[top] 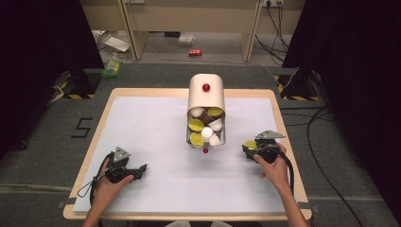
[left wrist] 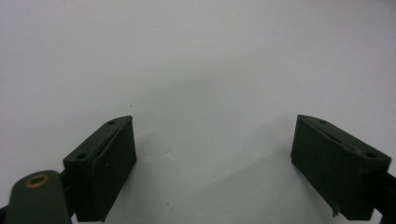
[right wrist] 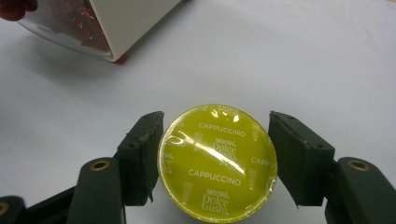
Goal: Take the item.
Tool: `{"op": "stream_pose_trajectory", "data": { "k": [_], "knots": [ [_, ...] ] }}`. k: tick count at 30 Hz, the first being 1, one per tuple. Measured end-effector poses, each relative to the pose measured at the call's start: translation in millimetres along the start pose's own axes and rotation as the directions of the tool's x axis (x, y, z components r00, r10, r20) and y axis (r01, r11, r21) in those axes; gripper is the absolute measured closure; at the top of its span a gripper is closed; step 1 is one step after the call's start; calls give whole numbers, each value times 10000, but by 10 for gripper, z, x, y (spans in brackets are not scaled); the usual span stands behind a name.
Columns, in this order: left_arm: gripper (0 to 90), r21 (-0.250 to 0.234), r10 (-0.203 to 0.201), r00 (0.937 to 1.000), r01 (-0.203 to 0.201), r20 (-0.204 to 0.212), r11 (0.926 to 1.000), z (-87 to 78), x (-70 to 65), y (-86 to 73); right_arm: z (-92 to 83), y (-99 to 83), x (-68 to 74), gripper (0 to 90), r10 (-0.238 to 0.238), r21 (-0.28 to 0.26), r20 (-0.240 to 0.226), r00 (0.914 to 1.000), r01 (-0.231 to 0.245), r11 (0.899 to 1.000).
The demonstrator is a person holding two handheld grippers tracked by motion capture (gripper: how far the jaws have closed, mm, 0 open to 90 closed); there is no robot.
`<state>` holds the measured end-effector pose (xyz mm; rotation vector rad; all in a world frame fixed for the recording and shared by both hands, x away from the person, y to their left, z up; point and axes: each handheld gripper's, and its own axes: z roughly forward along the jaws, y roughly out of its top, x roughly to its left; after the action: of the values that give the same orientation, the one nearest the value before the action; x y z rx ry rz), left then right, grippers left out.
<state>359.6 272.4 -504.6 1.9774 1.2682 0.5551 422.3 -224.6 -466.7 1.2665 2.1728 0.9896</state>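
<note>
The right gripper [right wrist: 215, 163] is clamped on a round capsule w/ yellow-green foil lid [right wrist: 217, 162]; the right gripper view reads "CAPPUCCINO" on it, too small to read in the high view, where it sits low over the white table sheet [top: 156, 189] right of the tipped white cylindrical holder [top: 206, 94]. Approx. 7 capsules show in its mouth, others hidden. The left gripper [left wrist: 212, 168] is wide open, holding nothing.
</note>
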Motion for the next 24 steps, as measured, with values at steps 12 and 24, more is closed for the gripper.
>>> {"op": "stream_pose_trajectory", "data": {
  "k": [12, 24],
  "knots": [
    [132, 0, 1, 10000, -1, 1, 10000, 0, 0, 0, 25, -40, -3, 298, 66, 132, -65, 10000, -65, 9999],
    [133, 1, 1, 10000, -1, 3, 10000, 0, 0, 0, -162, -50, -42, 195, 288, -226, -449, 9986, -298, 9993]
  ]
}}
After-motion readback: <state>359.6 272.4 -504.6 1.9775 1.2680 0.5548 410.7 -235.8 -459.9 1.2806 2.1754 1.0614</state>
